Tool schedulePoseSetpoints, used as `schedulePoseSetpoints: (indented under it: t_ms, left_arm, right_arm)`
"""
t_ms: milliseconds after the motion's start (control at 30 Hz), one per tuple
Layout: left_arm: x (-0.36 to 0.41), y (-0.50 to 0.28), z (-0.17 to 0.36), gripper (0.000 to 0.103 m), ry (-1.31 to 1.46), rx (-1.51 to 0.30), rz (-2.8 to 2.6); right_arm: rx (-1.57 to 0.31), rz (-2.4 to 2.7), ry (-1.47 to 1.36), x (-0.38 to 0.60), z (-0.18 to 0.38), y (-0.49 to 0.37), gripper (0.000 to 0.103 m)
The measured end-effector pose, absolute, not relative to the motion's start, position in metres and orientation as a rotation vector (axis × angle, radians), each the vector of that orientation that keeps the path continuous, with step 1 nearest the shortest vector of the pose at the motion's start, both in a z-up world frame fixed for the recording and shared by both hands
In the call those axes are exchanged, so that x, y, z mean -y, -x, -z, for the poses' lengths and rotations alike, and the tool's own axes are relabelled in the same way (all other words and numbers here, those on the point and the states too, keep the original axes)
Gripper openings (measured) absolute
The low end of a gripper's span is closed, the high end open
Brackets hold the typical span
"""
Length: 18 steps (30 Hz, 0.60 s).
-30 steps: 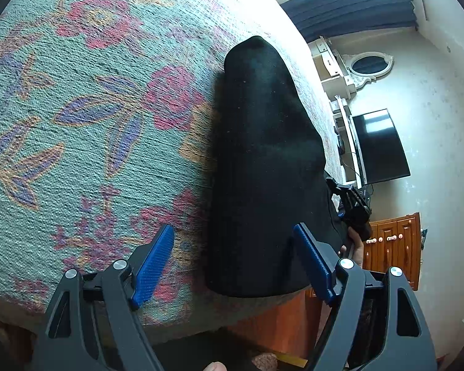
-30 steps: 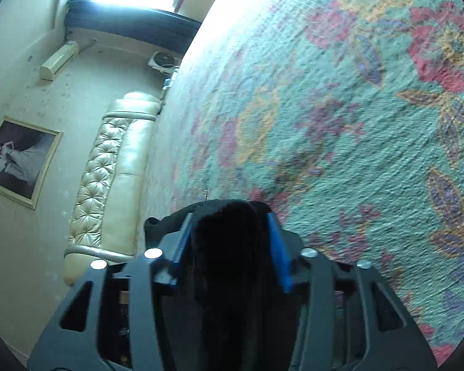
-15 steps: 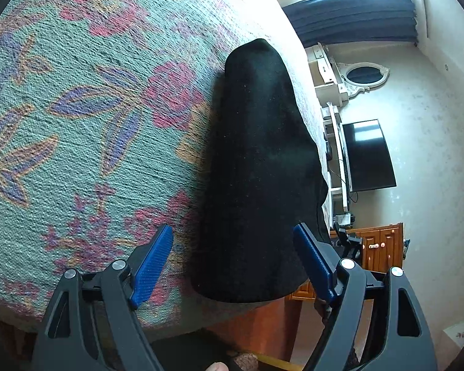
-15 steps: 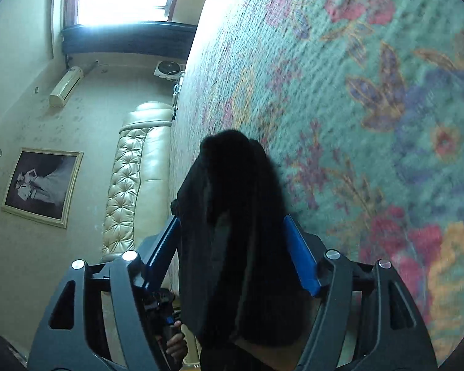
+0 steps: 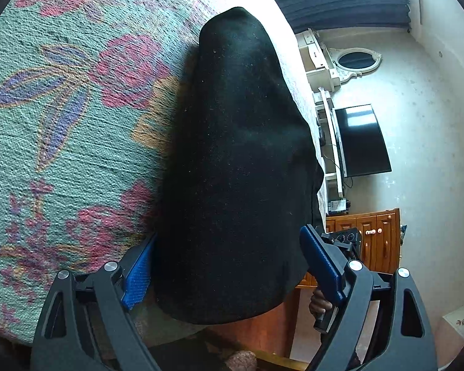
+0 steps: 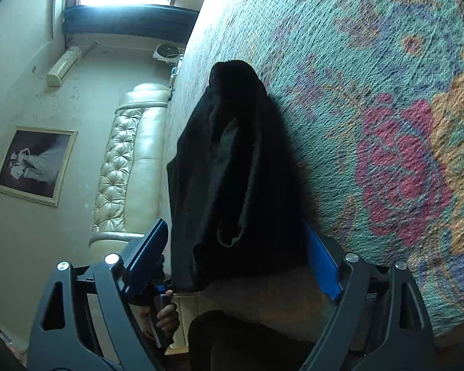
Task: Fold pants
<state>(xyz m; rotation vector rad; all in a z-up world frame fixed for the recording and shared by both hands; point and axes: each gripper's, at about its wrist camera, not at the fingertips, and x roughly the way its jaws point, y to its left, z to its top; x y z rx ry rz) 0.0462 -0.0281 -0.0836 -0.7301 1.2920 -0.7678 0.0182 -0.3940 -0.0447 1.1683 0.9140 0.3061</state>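
Note:
The black pants [image 5: 238,170] lie folded into a long stack on the floral bedspread [image 5: 62,139], near the bed's edge. My left gripper [image 5: 229,272] straddles the near end of the stack. Its jaws are opening, and the blue pads stand beside the cloth without squeezing it. In the right wrist view the pants [image 6: 232,170] show their layered folds. My right gripper [image 6: 235,259] has this end between its fingers; its jaws are opening too, and the left pad [image 6: 148,256] stands clear of the cloth. A hand [image 6: 167,312] holds the other gripper's handle below.
The bedspread [image 6: 386,92] covers the bed, whose edge runs just under both grippers. Beyond one side stand a television [image 5: 360,140], a wooden cabinet [image 5: 374,238] and an oval mirror [image 5: 355,60]. A cream tufted sofa [image 6: 130,167] and a framed picture [image 6: 34,164] are on the other side.
My right gripper has let go of the pants and drawn back, so the stack now lies out in front of it. My left gripper has come closer and now straddles the stack's end.

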Motion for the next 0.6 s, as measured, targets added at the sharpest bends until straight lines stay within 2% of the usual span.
schedulePoseSetpoints:
  t_ms: [33,67,133,333,367,400,600]
  left_arm:
    - [0.030,-0.045,0.082,0.088,0.721,-1.296,0.776]
    - [0.032,-0.044,0.081,0.090,0.707,-1.294,0.790]
    - [0.036,-0.041,0.080,0.090,0.672,-1.279,0.814]
    - [0.040,-0.038,0.077,0.088,0.603,-1.255,0.817]
    - [0.039,-0.039,0.078,0.070,0.584,-1.264,0.792]
    - [0.039,-0.040,0.079,0.060,0.567,-1.277,0.763]
    - [0.036,-0.039,0.075,0.042,0.565,-1.256,0.737]
  right_arm:
    - [-0.931,-0.300,-1.150,0.393,0.047,-0.016,0.056]
    - [-0.929,-0.302,-1.152,0.395,0.050,-0.013,0.047]
    - [-0.920,-0.316,-1.182,0.398,0.056,-0.009,0.041]
    - [-0.909,-0.313,-1.184,0.395,0.053,-0.010,0.040]
    - [-0.908,-0.312,-1.184,0.395,0.053,-0.010,0.041]
    - [-0.908,-0.309,-1.184,0.395,0.052,-0.012,0.041]
    - [-0.895,-0.301,-1.147,0.392,0.050,-0.010,0.043]
